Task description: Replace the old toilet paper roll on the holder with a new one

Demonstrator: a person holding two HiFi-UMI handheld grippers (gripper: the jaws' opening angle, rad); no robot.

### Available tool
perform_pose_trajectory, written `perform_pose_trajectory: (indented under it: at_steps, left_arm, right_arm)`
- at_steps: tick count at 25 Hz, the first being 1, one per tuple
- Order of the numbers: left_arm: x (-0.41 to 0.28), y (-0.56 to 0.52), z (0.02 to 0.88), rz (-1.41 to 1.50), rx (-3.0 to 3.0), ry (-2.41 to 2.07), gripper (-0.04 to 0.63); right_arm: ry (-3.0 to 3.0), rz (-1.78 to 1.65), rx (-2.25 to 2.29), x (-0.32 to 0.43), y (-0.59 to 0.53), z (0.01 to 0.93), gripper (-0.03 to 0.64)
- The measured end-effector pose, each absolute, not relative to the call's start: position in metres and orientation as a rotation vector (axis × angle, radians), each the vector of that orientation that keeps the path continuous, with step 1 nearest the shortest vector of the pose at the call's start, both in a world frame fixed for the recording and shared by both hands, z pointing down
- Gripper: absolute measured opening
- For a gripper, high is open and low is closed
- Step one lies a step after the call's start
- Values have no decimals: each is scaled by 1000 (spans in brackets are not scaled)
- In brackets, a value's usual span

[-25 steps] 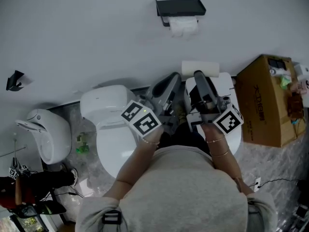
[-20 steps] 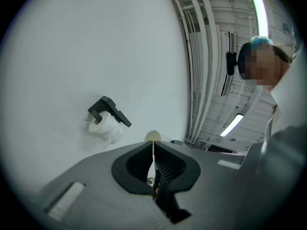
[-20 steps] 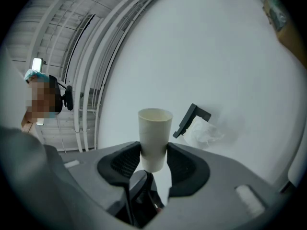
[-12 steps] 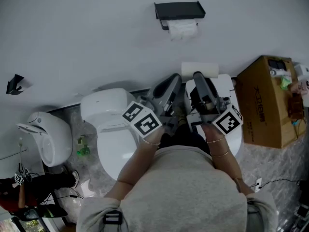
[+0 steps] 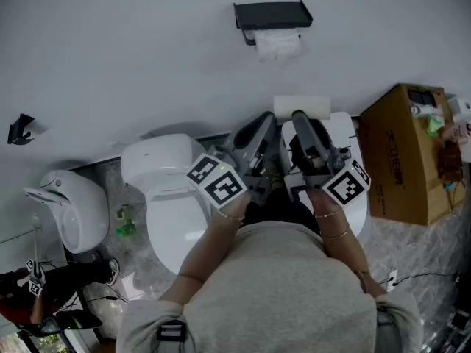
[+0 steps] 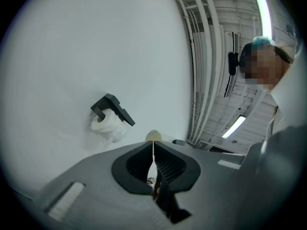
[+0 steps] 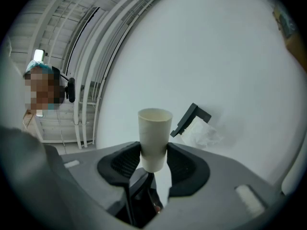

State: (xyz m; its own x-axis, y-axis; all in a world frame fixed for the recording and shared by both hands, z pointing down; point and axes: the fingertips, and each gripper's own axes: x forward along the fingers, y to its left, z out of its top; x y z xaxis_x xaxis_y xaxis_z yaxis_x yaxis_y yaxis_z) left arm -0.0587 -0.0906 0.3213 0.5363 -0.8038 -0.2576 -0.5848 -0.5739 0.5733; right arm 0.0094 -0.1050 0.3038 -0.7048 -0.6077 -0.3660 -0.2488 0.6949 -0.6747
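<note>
A black wall holder (image 5: 272, 15) carries the old roll (image 5: 278, 44), its loose paper hanging crumpled; it is also in the left gripper view, holder (image 6: 111, 107) and old roll (image 6: 108, 127), and the right gripper view, holder (image 7: 192, 118). My right gripper (image 5: 300, 116) is shut on a new white roll (image 5: 302, 107), which stands between the pads (image 7: 153, 150) as a cream cylinder (image 7: 154, 131). Beside it my left gripper (image 5: 263, 120) is shut with nothing in it (image 6: 153, 145). Both grippers are well below the holder and point up at the wall.
A white toilet (image 5: 165, 190) stands below left of the grippers and a white fixture (image 5: 346, 134) under the right one. A cardboard box (image 5: 412, 153) sits at the right, a white bin-like unit (image 5: 70, 204) at the left. A black hook (image 5: 20, 129) is on the wall.
</note>
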Motion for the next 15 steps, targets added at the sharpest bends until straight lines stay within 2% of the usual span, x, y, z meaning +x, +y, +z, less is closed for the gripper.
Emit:
perform_pose_trajectory:
  at_steps: [15]
  left_arm:
    - [-64,-90,322,-730,2332,-1150,15]
  right_arm:
    - [2363,-783,-648,5,-101,302,178]
